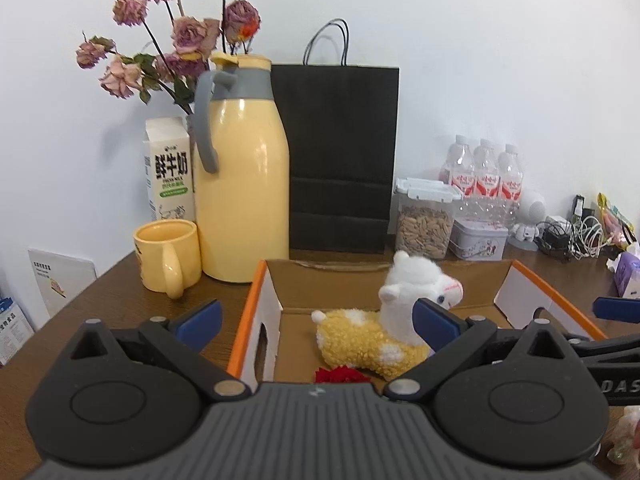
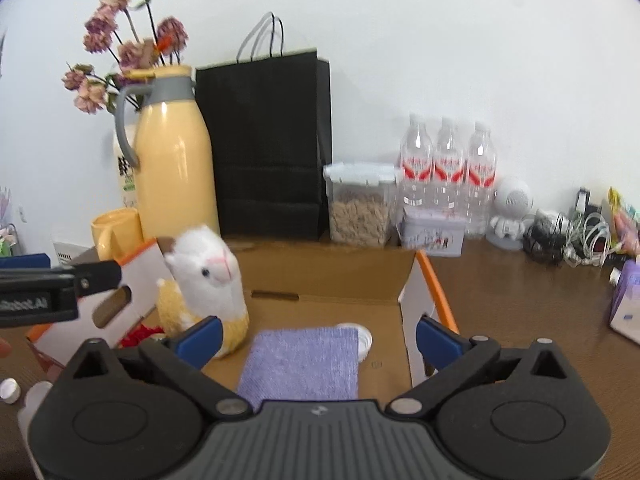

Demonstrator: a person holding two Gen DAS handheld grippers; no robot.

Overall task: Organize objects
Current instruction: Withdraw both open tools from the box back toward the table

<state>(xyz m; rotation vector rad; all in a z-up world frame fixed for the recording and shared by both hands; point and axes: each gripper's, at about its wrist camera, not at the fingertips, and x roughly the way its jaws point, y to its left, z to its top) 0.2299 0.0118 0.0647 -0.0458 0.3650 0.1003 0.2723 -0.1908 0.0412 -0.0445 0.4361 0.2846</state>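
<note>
A cluttered wooden table (image 1: 120, 280) stands against a white wall. At far left one milk carton (image 1: 168, 168) stands in front of one bunch of dried pink roses (image 1: 160, 40); its vase is hidden. Beside them stand one yellow mug (image 1: 168, 256) and one tall yellow thermos jug (image 1: 244, 184), pushed back near the wall, probably to leave working room in front. Next comes one black paper bag (image 1: 340, 152), upright against the wall.

In the middle foreground sits one open cardboard box (image 2: 408, 308) with orange edges, apparently the collecting place for the loose things. Inside it one plush alpaca (image 1: 384, 320), white head and yellow body, sits upright at the left side. One red item (image 1: 340, 374) lies just beside it, too hidden to identify. To the right, on the box floor, lie one folded purple cloth (image 2: 300, 364) and one white cap (image 2: 360, 338) touching its far corner.

The left gripper (image 1: 320, 320) hangs above the box's left end, jaws spread wide and empty, with the alpaca between them but unpressed. The right gripper (image 2: 318, 336) hangs over the cloth, jaws equally wide, holding nothing.

Behind the box to the right stand one clear lidded jar of grain (image 2: 358, 208), one small printed tin (image 2: 434, 236) and three water bottles (image 2: 448, 168) in a row. Further right are one small white robot figure (image 2: 510, 216) and one tangle of cables (image 2: 560, 240).
</note>
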